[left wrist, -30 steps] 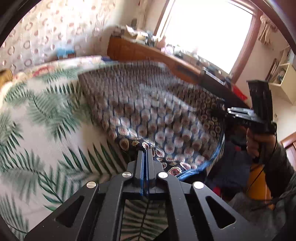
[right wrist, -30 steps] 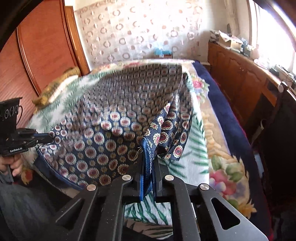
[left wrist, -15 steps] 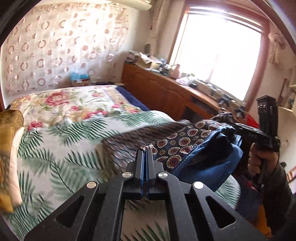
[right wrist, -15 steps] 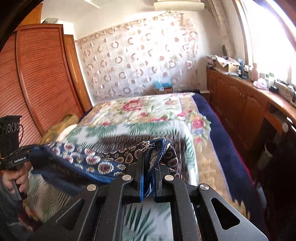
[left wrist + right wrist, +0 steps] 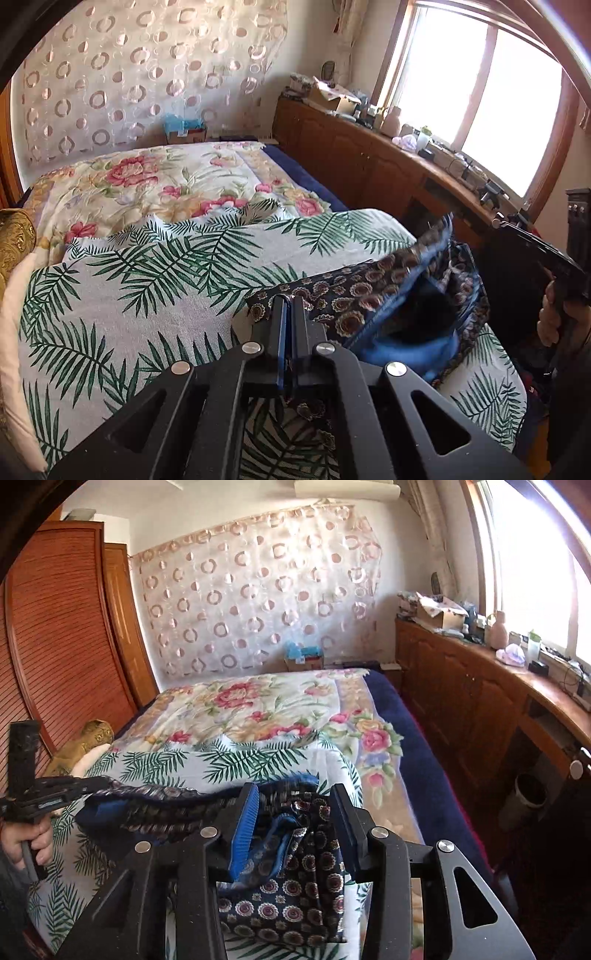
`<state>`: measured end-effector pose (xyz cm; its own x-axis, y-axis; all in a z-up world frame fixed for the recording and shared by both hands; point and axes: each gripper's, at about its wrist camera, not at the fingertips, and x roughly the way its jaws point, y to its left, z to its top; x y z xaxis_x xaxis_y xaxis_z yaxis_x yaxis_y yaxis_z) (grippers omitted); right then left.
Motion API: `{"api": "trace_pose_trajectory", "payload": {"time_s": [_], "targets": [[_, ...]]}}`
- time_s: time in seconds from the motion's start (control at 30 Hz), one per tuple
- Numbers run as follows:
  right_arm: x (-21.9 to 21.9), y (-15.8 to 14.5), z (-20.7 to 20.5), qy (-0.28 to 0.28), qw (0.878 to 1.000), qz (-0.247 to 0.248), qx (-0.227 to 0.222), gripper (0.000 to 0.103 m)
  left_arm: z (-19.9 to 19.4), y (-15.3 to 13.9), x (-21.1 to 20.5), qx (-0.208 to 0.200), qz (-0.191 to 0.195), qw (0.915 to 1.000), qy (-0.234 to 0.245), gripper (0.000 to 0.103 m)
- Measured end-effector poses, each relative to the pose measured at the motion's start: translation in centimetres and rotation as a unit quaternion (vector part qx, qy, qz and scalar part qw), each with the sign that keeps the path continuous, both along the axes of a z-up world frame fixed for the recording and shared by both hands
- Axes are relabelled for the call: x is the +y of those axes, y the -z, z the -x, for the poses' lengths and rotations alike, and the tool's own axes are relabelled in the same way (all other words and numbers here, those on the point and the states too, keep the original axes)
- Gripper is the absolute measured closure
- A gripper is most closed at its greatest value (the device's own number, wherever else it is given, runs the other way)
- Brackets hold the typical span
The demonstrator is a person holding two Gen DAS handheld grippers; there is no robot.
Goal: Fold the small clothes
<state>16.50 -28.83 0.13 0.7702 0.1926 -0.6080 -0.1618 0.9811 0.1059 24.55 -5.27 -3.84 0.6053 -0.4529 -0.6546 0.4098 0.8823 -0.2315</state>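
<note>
Patterned navy garment (image 5: 288,893), thin and limp, sags low-centre frame over palm-print sheet (image 5: 147,280); left gripper (image 5: 289,306) pinched shut, probably on its edge; right gripper (image 5: 295,812) just opening, cloth loose between spread jaws; regrip at hem corners.

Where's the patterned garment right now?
The patterned garment lies bunched on the palm-leaf sheet at the bed's near edge, one end pinched in the left tool, the other between the right tool's opened jaws.

No legible text, label or number anywhere
</note>
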Motion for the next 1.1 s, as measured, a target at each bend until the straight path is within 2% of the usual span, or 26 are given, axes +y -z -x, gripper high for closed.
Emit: {"api": "trace_pose_trajectory", "payload": {"time_s": [0.1, 0.17, 0.23, 0.3, 0.33, 0.4, 0.57, 0.73, 1.0, 1.1], "targets": [[0.6, 1.5, 1.0, -0.022, 0.999, 0.024, 0.006, 0.061, -0.3, 0.2, 0.1, 0.000, -0.002, 0.9999, 0.012, 0.101], [0.7, 2.7, 1.3, -0.032, 0.998, 0.038, 0.025, 0.061, -0.1, -0.1, 0.3, -0.003, -0.005, 0.9998, 0.019, 0.093], [1.0, 3.9, 1.4, -0.038, 0.997, 0.049, 0.041, 0.061, 0.4, -0.4, 0.9, -0.015, -0.006, 0.9998, 0.013, 0.058], [1.5, 4.9, 1.2, -0.046, 0.996, 0.058, 0.055, 0.061, 0.9, -0.5, 1.5, -0.021, -0.007, 0.9997, 0.012, 0.049], [1.7, 5.4, 1.0, -0.048, 0.995, 0.064, 0.061, 0.061, 1.2, -0.4, 2.0, -0.019, -0.008, 0.9997, 0.014, 0.039], [2.5, 6.1, 0.6, -0.053, 0.993, 0.074, 0.070, 0.061, 1.8, -0.1, 2.7, -0.020, -0.016, 0.9996, 0.010, 0.033], [3.7, 6.6, -1.0, -0.065, 0.991, 0.082, 0.086, 0.061, 2.9, 1.4, 3.9, 0.002, -0.039, 0.9991, 0.014, 0.032], [4.4, 6.1, -2.9, -0.055, 0.992, 0.077, 0.086, 0.061, 2.4, 3.0, 3.5, 0.021, -0.056, 0.9978, 0.028, 0.032], [4.5, 6.9, -4.7, -0.045, 0.992, 0.085, 0.086, 0.061, 0.1, 2.7, 0.9, 0.020, -0.064, 0.9960, 0.059, 0.032], [4.1, 7.0, -4.8, -0.025, 0.992, 0.081, 0.088, 0.061, -1.9, 2.1, 0.4, 0.020, -0.049, 0.9971, 0.054, 0.032]]}}
